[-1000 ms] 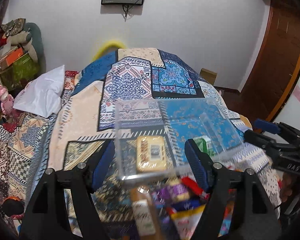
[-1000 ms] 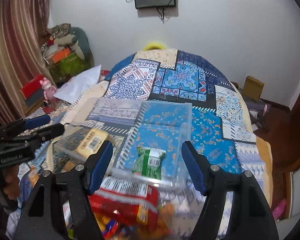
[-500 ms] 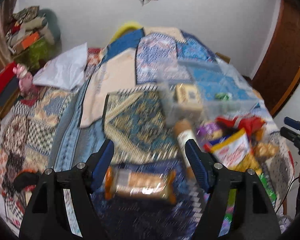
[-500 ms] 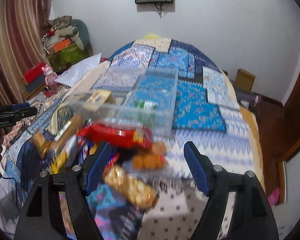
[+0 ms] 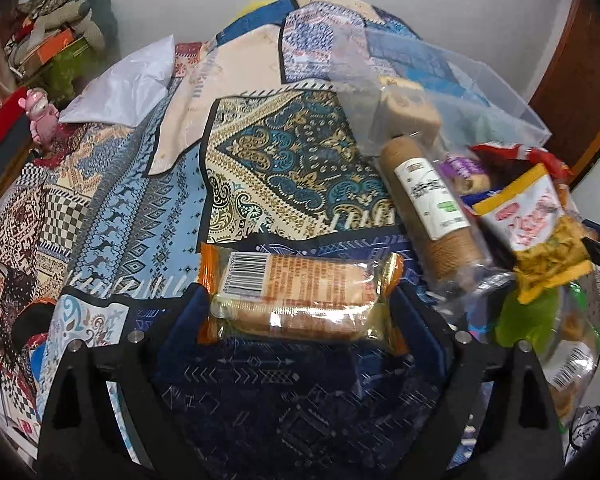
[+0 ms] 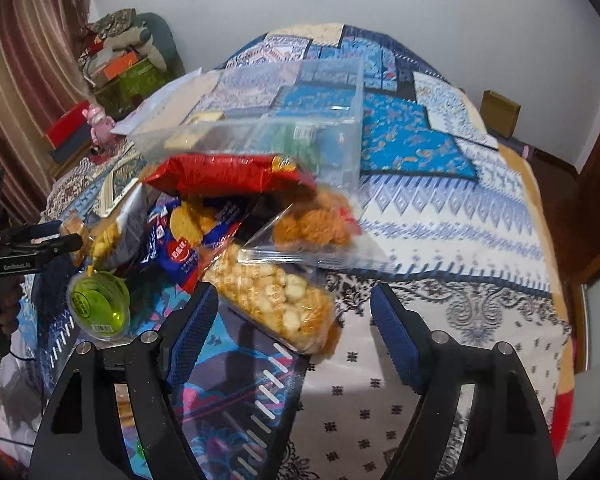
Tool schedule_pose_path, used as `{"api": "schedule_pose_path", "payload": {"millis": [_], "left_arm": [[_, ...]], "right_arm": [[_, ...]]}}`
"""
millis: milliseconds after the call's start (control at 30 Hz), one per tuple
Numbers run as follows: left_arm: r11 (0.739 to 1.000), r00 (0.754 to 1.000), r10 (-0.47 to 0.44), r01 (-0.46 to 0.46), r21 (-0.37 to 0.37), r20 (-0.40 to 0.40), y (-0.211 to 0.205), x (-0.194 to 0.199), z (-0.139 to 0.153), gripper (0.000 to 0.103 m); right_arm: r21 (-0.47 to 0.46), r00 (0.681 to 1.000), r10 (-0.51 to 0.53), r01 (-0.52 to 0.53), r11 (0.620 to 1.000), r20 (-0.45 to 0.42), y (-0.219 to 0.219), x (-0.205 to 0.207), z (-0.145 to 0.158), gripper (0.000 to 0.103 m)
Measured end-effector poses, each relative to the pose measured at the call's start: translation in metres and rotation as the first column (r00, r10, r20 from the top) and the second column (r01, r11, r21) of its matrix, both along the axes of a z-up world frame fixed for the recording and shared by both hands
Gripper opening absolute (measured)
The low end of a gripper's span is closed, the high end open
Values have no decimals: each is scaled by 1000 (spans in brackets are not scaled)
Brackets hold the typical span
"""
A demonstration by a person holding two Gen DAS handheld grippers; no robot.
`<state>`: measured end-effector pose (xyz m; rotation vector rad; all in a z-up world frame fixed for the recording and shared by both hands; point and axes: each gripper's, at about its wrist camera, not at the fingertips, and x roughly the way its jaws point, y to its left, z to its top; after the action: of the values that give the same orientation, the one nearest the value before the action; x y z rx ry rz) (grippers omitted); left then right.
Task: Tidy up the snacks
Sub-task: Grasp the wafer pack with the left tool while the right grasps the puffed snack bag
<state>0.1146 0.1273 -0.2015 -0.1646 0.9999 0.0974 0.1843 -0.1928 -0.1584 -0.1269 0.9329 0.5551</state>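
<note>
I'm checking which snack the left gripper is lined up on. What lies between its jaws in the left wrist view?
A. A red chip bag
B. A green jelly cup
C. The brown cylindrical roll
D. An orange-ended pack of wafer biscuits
D: the orange-ended wafer pack lies crosswise between the open jaws of the left gripper, while the brown roll sits off to the right.

A bed covered by a blue-and-cream patchwork quilt (image 5: 292, 160) fills the room. Left of it lies a white pillow (image 5: 124, 84), with a pink plush toy (image 5: 40, 114) beyond. A small brown cardboard box (image 6: 500, 112) sits right of the bed.
</note>
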Motion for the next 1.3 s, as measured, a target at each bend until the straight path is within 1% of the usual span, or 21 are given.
{"api": "schedule_pose_path", "payload": {"millis": [133, 200, 233, 267, 333, 400, 433, 567, 733, 967, 1133, 1300], "left_arm": [[999, 1000, 27, -27, -29, 12, 4, 6, -8, 94], [999, 999, 32, -32, -23, 32, 3, 7, -8, 93], [999, 999, 33, -32, -14, 40, 2, 7, -8, 89], [999, 998, 33, -33, -2, 47, 0, 6, -7, 84], [999, 998, 32, -32, 9, 56, -2, 4, -5, 80], [1000, 998, 29, -29, 7, 60, -3, 1, -3, 79], [1000, 998, 28, -28, 4, 60, -3, -1, -2, 78], [1000, 997, 25, -26, 16, 78, -7, -8, 6, 77], [999, 992, 22, -25, 24, 126, -14, -20, 27, 77], [999, 979, -7, 0, 34, 204, -31, -32, 63, 77], [999, 967, -29, 20, 38, 254, -42, -28, 85, 77], [998, 952, -56, 48, 35, 301, -56, -16, 106, 77]], "right_arm": [[2, 1000, 17, -17, 1000, -25, 7, 2, -10, 76], [0, 999, 20, -20, 1000, -27, 9, 2, -13, 76], [-1, 999, 23, -23, 1000, -28, 9, 2, -14, 76], [2, 999, 23, -22, 1000, -26, 9, 2, -15, 72], [17, 999, 37, -37, 999, -23, 9, -2, -15, 63], [3, 999, 38, -38, 999, -4, 9, -5, -13, 57], [-3, 999, 47, -47, 999, 4, 9, -9, -11, 48], [4, 998, 66, -67, 998, 14, 6, -18, -8, 41], [42, 997, 70, -71, 997, 27, -1, -29, 2, 38], [75, 996, 50, -56, 996, 69, -12, -41, 22, 37], [123, 993, 20, -35, 992, 116, -21, -42, 46, 37], [151, 986, -2, -23, 988, 167, -22, -37, 65, 37]]}}
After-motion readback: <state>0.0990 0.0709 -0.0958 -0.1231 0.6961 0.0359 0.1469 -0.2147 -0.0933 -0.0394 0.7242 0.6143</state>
